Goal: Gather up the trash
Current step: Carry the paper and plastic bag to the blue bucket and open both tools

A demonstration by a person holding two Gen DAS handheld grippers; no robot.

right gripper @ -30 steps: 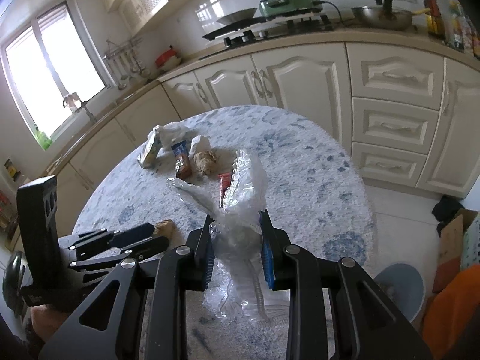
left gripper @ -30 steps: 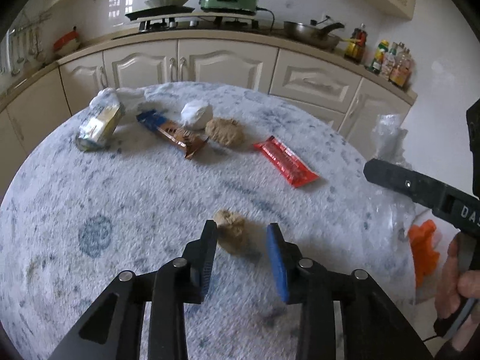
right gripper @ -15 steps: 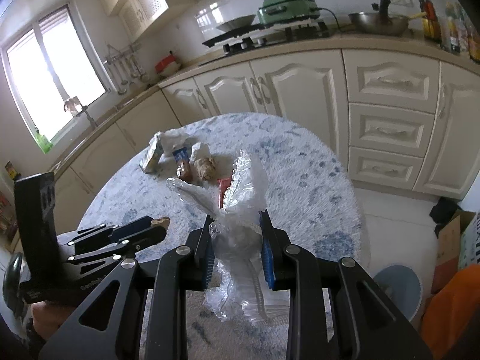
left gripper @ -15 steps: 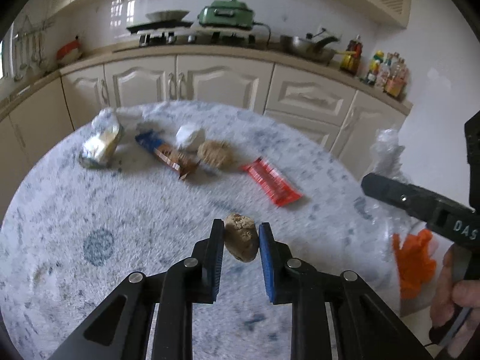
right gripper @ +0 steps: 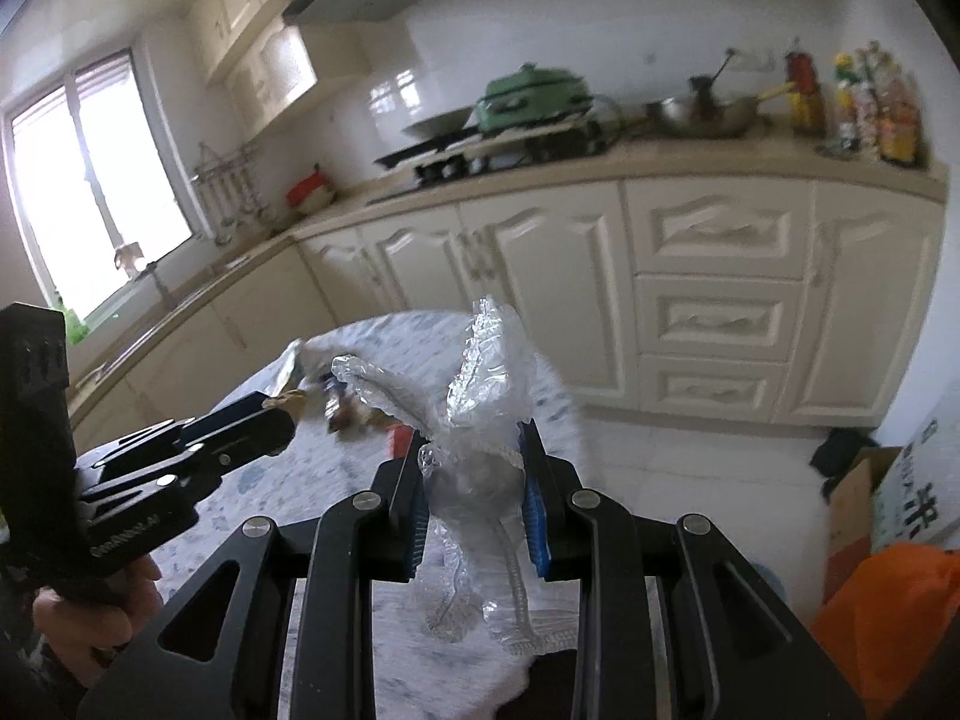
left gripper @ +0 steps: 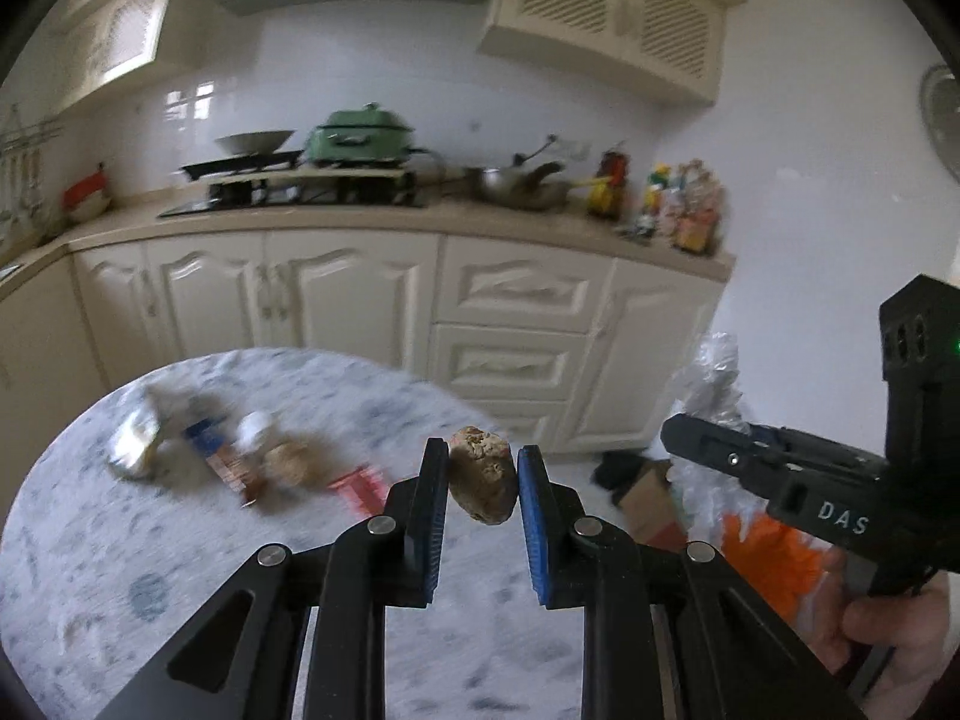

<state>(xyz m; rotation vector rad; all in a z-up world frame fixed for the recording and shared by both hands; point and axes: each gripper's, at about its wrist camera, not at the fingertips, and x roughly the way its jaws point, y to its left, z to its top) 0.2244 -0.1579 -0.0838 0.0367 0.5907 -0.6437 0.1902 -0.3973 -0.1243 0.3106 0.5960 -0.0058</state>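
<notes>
My left gripper is shut on a brown crumpled paper ball, lifted off the round blue-patterned table. My right gripper is shut on a clear crumpled plastic bag that hangs down between its fingers. In the left wrist view the right gripper shows at the right with the bag. In the right wrist view the left gripper sits at the left with the ball's tip. More trash lies blurred on the table: a foil pack, a white wad, another brown ball and a red wrapper.
Cream kitchen cabinets and a counter with a green pot stand behind the table. On the floor at the right are a cardboard box and an orange bag. A hand holds the right gripper's handle.
My left gripper closed on the brown paper ball and lifted it off the table. Both grippers rose and tilted up, so more of the cabinets and wall shows. The right gripper kept its hold on the bag.
</notes>
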